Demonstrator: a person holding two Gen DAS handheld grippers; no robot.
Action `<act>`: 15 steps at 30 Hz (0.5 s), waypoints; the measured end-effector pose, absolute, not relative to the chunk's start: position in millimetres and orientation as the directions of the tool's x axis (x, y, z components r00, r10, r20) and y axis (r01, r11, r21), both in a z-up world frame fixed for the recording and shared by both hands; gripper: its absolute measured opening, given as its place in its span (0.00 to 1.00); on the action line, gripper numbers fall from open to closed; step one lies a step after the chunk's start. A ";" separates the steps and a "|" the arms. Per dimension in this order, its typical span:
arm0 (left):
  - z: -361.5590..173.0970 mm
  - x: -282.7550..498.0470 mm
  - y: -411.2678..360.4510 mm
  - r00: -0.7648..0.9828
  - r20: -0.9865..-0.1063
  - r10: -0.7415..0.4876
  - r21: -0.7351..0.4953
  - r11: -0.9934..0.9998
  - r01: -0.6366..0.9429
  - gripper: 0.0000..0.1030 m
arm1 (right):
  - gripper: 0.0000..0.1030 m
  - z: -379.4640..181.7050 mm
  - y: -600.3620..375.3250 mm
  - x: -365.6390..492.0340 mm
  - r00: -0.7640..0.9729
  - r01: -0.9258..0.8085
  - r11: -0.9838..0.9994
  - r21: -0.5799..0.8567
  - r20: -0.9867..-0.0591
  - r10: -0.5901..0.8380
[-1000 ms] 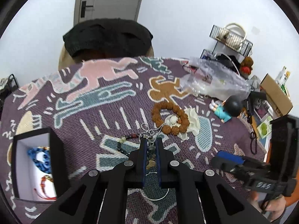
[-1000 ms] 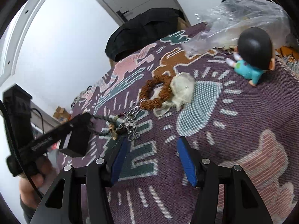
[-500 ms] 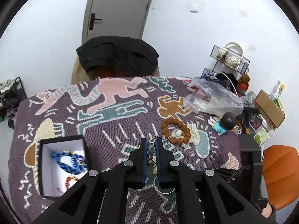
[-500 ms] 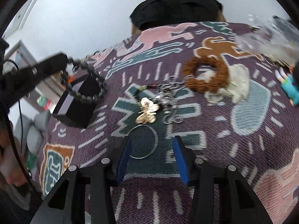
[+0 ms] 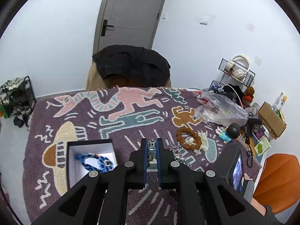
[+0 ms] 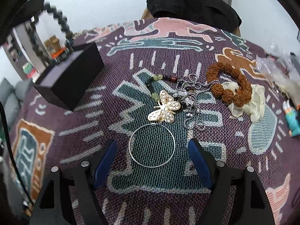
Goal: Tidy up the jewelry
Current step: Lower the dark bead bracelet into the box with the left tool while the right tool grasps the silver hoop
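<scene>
From the left wrist, the left gripper (image 5: 151, 151) is clenched on a dark bead bracelet (image 5: 151, 150), above the cloth, beside the open box (image 5: 90, 143). It may swing and miss the box.

From the right wrist, the right gripper (image 6: 151, 161) is released around the wire hoop (image 6: 152, 145); the butterfly brooch (image 6: 165, 108) touches this hoop and could be dragged.

No lettering, label or number is legible in either view; distant packaging too blurred.

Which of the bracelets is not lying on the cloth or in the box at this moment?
The dark bead bracelet: it hangs in the air from the left gripper, shut on it. The brown bracelet lies on the cloth; the blue one lies in the box.
</scene>
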State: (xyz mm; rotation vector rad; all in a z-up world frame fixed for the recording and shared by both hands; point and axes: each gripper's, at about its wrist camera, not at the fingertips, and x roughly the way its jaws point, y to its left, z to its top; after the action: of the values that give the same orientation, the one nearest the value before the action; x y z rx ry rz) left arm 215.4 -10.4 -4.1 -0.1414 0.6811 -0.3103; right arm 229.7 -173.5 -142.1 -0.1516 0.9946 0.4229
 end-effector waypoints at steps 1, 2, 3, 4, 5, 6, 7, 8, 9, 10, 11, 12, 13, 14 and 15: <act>-2.4 214.7 -7.8 0.737 -0.594 -0.324 -0.228 0.946 0.232 0.08 | 0.76 -143.0 -170.4 229.6 0.476 -0.415 0.909 0.046 -0.840 0.260; -0.9 214.1 -5.6 0.740 -0.591 -0.321 -0.227 0.947 0.229 0.08 | 0.76 -142.9 -169.2 229.2 0.480 -0.417 0.908 0.037 -0.840 0.254; 1.0 213.2 -3.0 0.744 -0.588 -0.318 -0.226 0.948 0.226 0.08 | 0.74 -142.6 -169.2 230.1 0.479 -0.417 0.908 0.036 -0.841 0.253; 3.0 212.2 0.2 0.747 -0.585 -0.314 -0.225 0.949 0.222 0.08 | 0.63 -141.8 -169.2 230.8 0.480 -0.416 0.908 0.035 -0.840 0.252; 4.5 211.3 3.0 0.751 -0.583 -0.311 -0.225 0.950 0.219 0.08 | 0.56 -140.2 -169.0 231.3 0.483 -0.418 0.908 0.030 -0.839 0.250; 5.9 211.2 5.7 0.754 -0.581 -0.307 -0.225 0.951 0.214 0.08 | 0.50 -137.8 -169.8 232.2 0.481 -0.421 0.906 0.032 -0.840 0.253; 7.4 210.8 9.4 0.758 -0.579 -0.301 -0.224 0.952 0.207 0.08 | 0.50 -137.5 -169.5 233.4 0.473 -0.421 0.907 0.035 -0.844 0.252; 8.0 210.4 12.4 0.760 -0.578 -0.297 -0.225 0.953 0.202 0.08 | 0.50 -137.2 -169.2 233.5 0.473 -0.425 0.905 0.031 -0.845 0.251; 8.3 210.1 15.8 0.762 -0.578 -0.293 -0.224 0.954 0.197 0.08 | 0.49 -137.1 -168.1 232.4 0.477 -0.430 0.903 0.023 -0.843 0.249; 8.4 210.1 17.6 0.762 -0.579 -0.290 -0.223 0.955 0.193 0.08 | 0.49 -137.1 -167.2 231.8 0.480 -0.431 0.902 0.020 -0.842 0.248; 7.6 209.6 20.8 0.764 -0.579 -0.284 -0.222 0.957 0.187 0.08 | 0.49 -136.7 -167.1 231.1 0.479 -0.433 0.901 0.025 -0.841 0.254; 6.7 209.2 23.3 0.764 -0.581 -0.280 -0.222 0.958 0.183 0.08 | 0.49 -136.3 -166.9 231.2 0.477 -0.434 0.900 0.034 -0.839 0.262; 5.4 208.9 25.8 0.764 -0.583 -0.277 -0.223 0.958 0.178 0.08 | 0.49 -134.6 -168.0 230.4 0.476 -0.434 0.900 0.048 -0.836 0.274; 3.2 208.8 29.0 0.763 -0.585 -0.274 -0.225 0.959 0.172 0.08 | 0.49 -132.8 -168.9 230.0 0.478 -0.430 0.901 0.057 -0.833 0.280; 1.3 208.7 31.7 0.763 -0.587 -0.271 -0.226 0.960 0.167 0.08 | 0.49 -130.6 -169.8 229.8 0.481 -0.426 0.902 0.062 -0.829 0.284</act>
State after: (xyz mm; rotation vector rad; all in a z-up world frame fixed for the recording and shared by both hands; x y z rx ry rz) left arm 208.7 31.7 1.3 -0.1644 0.6623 -0.2395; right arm 229.8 -169.8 -130.6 -0.1605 0.9773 0.4356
